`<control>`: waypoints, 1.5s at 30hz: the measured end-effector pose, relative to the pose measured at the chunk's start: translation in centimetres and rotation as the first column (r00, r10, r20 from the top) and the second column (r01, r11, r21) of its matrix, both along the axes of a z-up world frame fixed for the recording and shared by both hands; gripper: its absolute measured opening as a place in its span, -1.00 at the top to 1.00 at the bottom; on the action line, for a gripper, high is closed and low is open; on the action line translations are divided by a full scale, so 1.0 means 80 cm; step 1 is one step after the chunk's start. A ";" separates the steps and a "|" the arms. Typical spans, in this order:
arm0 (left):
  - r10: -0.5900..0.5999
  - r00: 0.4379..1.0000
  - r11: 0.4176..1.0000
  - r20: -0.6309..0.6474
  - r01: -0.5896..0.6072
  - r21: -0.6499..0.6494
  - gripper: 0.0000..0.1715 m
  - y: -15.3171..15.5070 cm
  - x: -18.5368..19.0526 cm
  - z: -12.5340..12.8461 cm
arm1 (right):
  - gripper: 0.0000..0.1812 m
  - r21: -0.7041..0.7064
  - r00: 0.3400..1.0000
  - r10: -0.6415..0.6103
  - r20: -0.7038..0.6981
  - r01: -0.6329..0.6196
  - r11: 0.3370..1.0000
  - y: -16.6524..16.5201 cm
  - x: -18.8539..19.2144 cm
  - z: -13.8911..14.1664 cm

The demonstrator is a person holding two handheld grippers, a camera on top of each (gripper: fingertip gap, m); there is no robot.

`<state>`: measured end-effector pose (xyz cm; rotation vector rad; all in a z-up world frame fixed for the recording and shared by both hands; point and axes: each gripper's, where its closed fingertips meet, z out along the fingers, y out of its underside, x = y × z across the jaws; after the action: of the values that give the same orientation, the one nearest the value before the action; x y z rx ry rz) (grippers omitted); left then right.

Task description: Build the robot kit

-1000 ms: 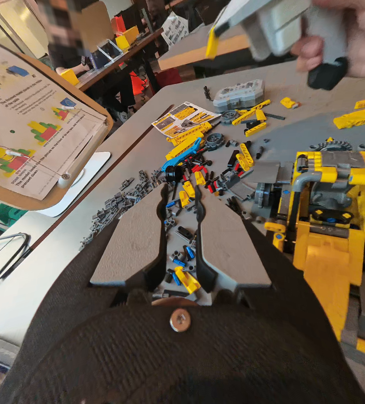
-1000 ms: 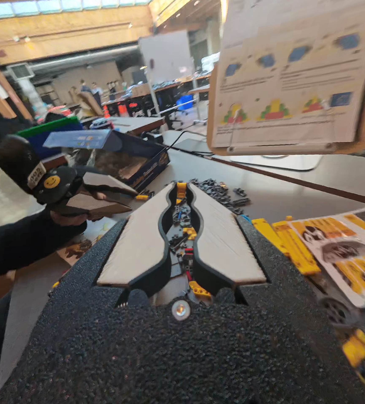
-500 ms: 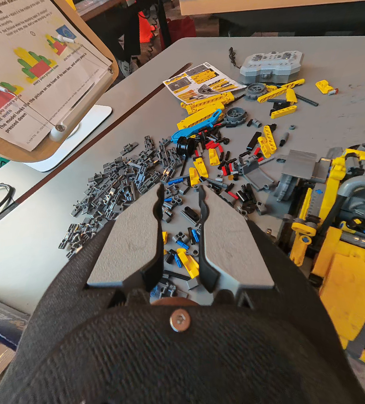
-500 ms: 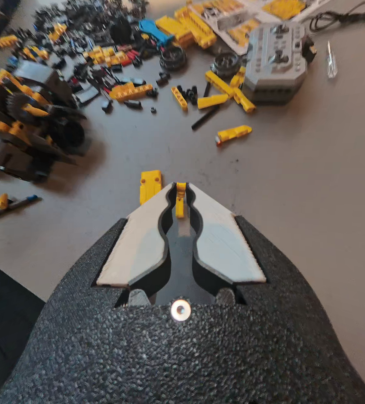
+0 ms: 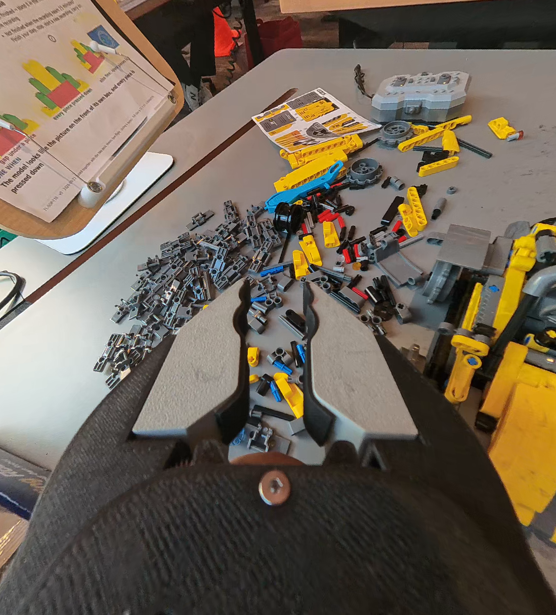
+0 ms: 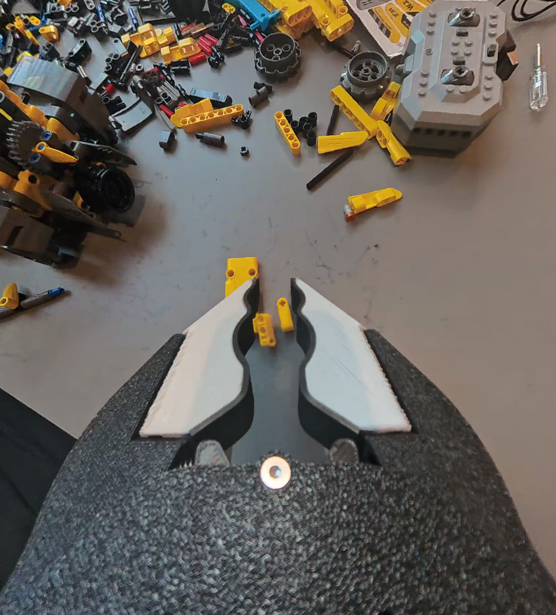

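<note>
My left gripper [image 5: 275, 289] is open and empty, hovering over loose small parts on the grey table [image 5: 53, 382]: blue pins, grey connectors and a yellow piece [image 5: 289, 389] lie between its fingers. A partly built yellow and grey model [image 5: 519, 332] stands to its right. My right gripper [image 6: 273, 283] is open, low over the table. A small yellow pin piece [image 6: 284, 314] and a short yellow connector [image 6: 264, 329] lie between its fingers, touching neither. A yellow panel piece [image 6: 241, 270] lies at its left fingertip.
A pile of dark grey links [image 5: 186, 283] lies left of the left gripper. A grey battery box [image 6: 449, 83], sticker sheet [image 5: 313, 119], yellow beams, wheels and a small screwdriver [image 6: 538, 83] lie farther off. An instruction board on a stand [image 5: 53, 100] stands at the left. Spacing between my two grippers at the tips: around 35 centimeters. The small screwdriver [image 6: 538, 83] is about 25 centimeters from my right fingertips and 40 centimeters from my left.
My right gripper swung from the board down to the table, shut on the small yellow pin piece, then opened and let it go. My left gripper tilted down towards the parts, then held still.
</note>
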<state>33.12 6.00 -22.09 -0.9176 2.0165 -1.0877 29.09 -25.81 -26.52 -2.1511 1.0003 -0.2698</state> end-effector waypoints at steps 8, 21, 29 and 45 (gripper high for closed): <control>0.017 1.000 1.000 -0.018 -0.017 -0.015 0.66 0.001 0.002 -0.002 | 0.77 0.191 0.991 0.013 0.132 -0.038 0.981 0.050 0.002 0.060; 0.057 0.996 0.998 -0.074 -0.057 -0.005 0.65 0.006 0.005 -0.017 | 0.67 0.381 0.926 -0.023 0.377 -0.133 0.915 0.223 0.123 0.126; 0.073 0.993 0.997 -0.090 -0.073 -0.001 0.64 0.010 0.007 -0.022 | 0.56 0.332 0.899 0.101 0.426 -0.260 0.907 0.287 0.154 0.100; 0.201 0.964 0.951 -0.177 -0.235 -0.201 0.52 0.051 0.022 -0.018 | 0.48 0.227 0.924 -0.071 0.375 -0.017 0.974 0.210 0.195 0.066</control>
<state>34.87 10.06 -23.53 -1.3441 1.8836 -1.1603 44.67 -9.04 -21.25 -1.7885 0.7927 -0.5396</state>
